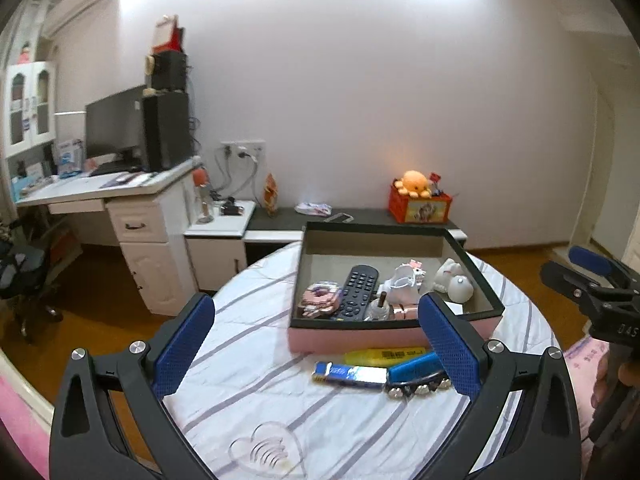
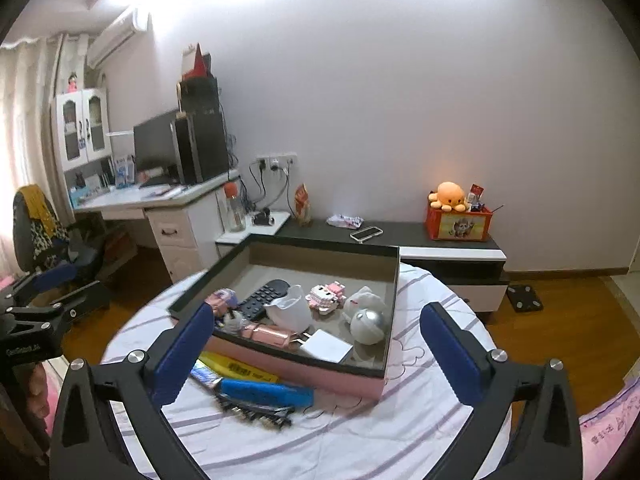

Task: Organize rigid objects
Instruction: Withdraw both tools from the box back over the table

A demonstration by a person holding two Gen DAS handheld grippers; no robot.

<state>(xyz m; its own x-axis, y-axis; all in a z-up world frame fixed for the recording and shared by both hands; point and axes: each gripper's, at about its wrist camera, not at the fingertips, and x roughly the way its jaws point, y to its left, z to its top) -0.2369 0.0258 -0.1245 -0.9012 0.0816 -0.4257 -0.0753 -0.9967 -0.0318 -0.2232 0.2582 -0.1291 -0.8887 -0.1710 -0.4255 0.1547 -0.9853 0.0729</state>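
A pink box (image 1: 360, 338) with a dark rim sits on the round striped table (image 1: 248, 360). It holds a black remote (image 1: 358, 290), a silver ball (image 2: 368, 322), small pink and white toys and a white cup (image 2: 292, 312). On the cloth in front of the box lie a yellow pack (image 1: 380, 354), a blue foil bar (image 1: 348, 372), a blue case (image 2: 268, 392) and a string of bells (image 2: 256, 416). My left gripper (image 1: 316, 308) hangs open above the table's near side, with nothing between its jaws. My right gripper (image 2: 316, 316) is open and empty too, beside the left one.
A white desk (image 1: 132, 216) with a monitor stands at the left. A low dark cabinet (image 2: 440, 240) along the wall carries a red crate with an orange plush (image 2: 450, 196). An office chair (image 2: 36, 232) stands far left. Pink bedding (image 2: 608, 424) lies at the right.
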